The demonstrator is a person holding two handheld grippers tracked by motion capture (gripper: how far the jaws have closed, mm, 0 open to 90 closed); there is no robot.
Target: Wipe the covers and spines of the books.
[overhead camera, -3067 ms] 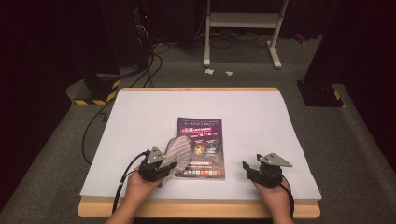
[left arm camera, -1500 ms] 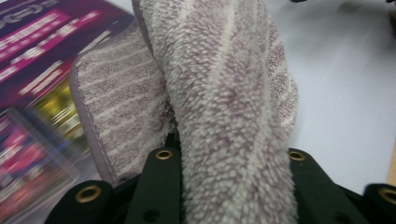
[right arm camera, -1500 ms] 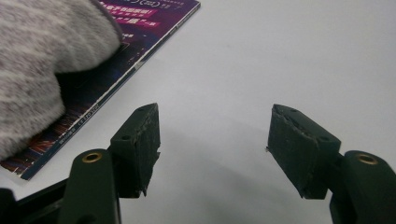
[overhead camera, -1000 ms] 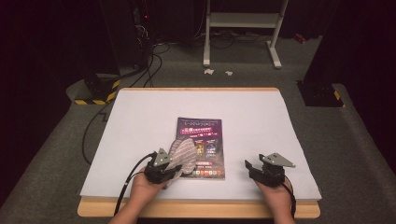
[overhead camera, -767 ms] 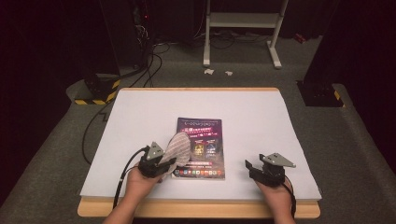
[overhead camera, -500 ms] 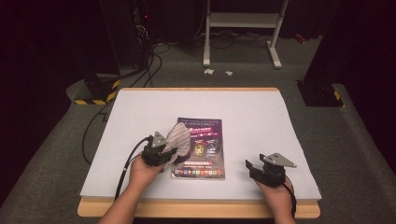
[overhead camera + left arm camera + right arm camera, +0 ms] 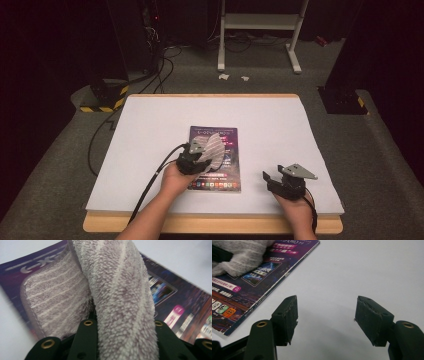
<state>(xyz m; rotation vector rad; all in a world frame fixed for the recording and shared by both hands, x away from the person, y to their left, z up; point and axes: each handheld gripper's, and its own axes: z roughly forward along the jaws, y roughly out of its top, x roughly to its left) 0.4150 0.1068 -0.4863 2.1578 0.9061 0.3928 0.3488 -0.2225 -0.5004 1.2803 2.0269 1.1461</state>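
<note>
**Cloth pressing on the booklet cover**

The left gripper (image 7: 196,159) is clamping a fluffy grey striped cloth (image 7: 117,295) between its jaws, the cloth's free end lying ahead of them on the glossy purple printed booklet (image 7: 220,167). The right gripper (image 7: 325,320) is hovering over the white table (image 7: 280,125), its jaws standing wide and holding nothing, the booklet to their left.

A fluffy grey striped cloth (image 7: 117,297) is draped, partly folded, on a glossy purple magazine (image 7: 227,165) laid flat on the table.
</note>
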